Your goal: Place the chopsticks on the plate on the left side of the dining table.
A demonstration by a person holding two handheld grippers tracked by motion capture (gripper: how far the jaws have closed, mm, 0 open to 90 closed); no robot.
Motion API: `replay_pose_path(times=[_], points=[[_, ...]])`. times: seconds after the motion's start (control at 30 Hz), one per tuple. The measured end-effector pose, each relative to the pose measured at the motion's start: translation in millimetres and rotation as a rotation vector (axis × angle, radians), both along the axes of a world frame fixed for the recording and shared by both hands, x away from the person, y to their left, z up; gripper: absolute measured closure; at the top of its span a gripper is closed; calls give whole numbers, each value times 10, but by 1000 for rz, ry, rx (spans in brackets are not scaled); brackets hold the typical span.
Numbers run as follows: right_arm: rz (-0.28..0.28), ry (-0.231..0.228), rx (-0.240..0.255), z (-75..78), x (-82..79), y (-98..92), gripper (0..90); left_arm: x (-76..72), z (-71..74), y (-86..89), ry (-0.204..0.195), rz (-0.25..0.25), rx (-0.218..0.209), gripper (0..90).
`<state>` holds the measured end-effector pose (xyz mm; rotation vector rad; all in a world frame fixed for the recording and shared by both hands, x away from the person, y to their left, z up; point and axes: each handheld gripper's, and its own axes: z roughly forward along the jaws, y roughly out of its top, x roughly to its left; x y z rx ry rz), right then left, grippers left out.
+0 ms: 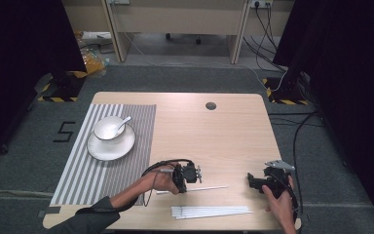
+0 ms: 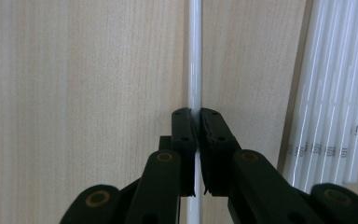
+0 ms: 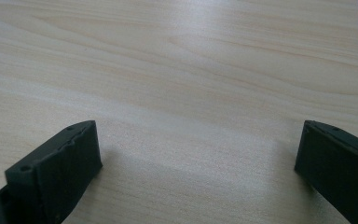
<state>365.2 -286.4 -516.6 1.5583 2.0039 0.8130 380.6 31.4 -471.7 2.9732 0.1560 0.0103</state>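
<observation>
A single thin white straw (image 1: 209, 187) lies on the wooden table near its front edge. My left gripper (image 1: 182, 185) is shut on it. In the left gripper view the two black jaws of my left gripper (image 2: 197, 116) pinch the white straw (image 2: 195, 56), which runs straight up the picture. A bundle of several white straws (image 1: 209, 211) lies just in front of it, and the same bundle (image 2: 335, 93) lies beside the jaws. My right gripper (image 1: 253, 181) rests at the front right, open. In its own view my right gripper (image 3: 198, 144) has only bare wood between its fingers.
A white cup with a spoon (image 1: 110, 128) stands on a saucer (image 1: 108, 148) at the back left of a grey striped placemat (image 1: 87, 170). A round cable hole (image 1: 211, 106) sits near the table's far edge.
</observation>
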Motion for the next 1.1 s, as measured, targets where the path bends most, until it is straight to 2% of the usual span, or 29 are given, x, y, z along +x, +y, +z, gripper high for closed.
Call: replay_pose_path(times=[0.2, 0.33, 0.37, 0.57, 0.63, 0.8, 0.87, 0.9, 1.03, 1.1], points=[[0, 0, 0, 0, 0, 0, 2, 16, 98, 54, -12, -6, 6, 842], [0, 0, 0, 0, 0, 0, 2, 28, 154, 101, -39, 1, 10, 842], [0, 0, 0, 0, 0, 0, 2, 26, 162, 109, -27, -1, 23, 841], [0, 0, 0, 0, 0, 0, 2, 31, 171, 126, -44, -5, 24, 842], [0, 0, 0, 0, 0, 0, 2, 30, 187, 132, -33, -4, 26, 842], [0, 0, 0, 0, 0, 0, 2, 42, 256, 184, -47, 4, 22, 842], [0, 0, 0, 0, 0, 0, 2, 57, 291, 213, -64, 7, 18, 842], [0, 0, 0, 0, 0, 0, 2, 59, 308, 231, -49, 14, 23, 842], [0, 0, 0, 0, 0, 0, 2, 106, 397, 343, -83, 31, 18, 842], [0, 0, 0, 0, 0, 0, 2, 129, 442, 421, -86, 45, 12, 842]])
